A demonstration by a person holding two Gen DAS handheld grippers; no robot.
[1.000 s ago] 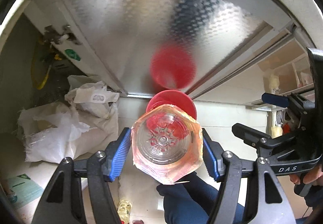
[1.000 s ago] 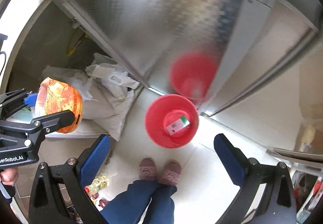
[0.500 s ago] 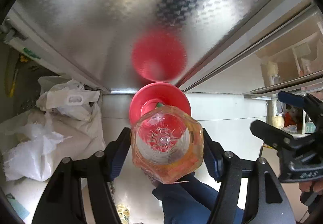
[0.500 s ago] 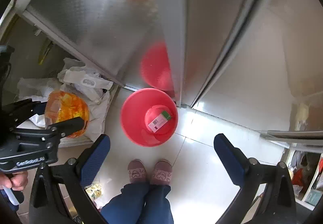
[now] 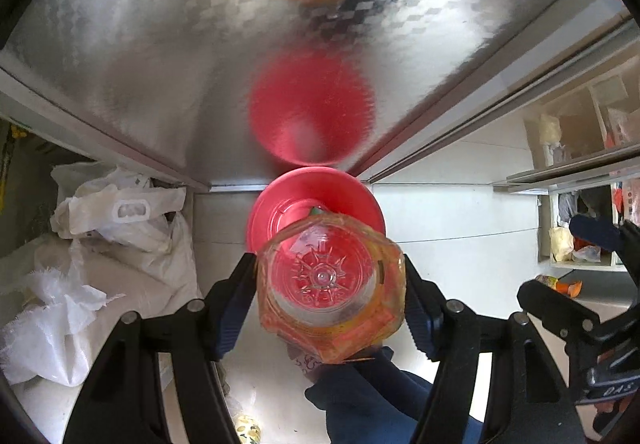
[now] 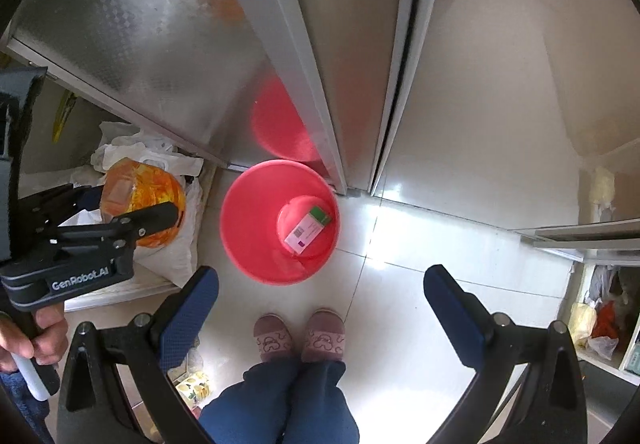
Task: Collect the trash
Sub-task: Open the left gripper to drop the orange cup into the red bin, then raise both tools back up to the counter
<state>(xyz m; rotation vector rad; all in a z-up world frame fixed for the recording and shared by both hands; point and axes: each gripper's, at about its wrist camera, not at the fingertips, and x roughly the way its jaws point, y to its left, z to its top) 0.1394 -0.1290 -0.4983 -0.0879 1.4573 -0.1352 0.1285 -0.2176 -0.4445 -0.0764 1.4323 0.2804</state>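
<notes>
My left gripper [image 5: 330, 294] is shut on a clear plastic bottle with an orange label [image 5: 332, 284], seen bottom-on, and points straight down. Just beyond the bottle a red bucket [image 5: 356, 200] stands on the white floor. In the right wrist view the same bottle [image 6: 144, 200] hangs in the left gripper left of the red bucket [image 6: 248, 228], which holds a small white and green box [image 6: 308, 230]. My right gripper [image 6: 320, 308] is open and empty, above the person's slippers.
A shiny metal door [image 5: 180, 44] rises right behind the bucket and mirrors it. White plastic bags [image 5: 100, 264] lie piled at the left. Shelves with clutter [image 5: 572, 180] stand at the right. The person's legs [image 6: 288, 400] are below the right gripper.
Both grippers have sunk toward the floor, so the bucket and bottle look larger. The bottle stays clamped in the left gripper. The right view has swung right across the door.
</notes>
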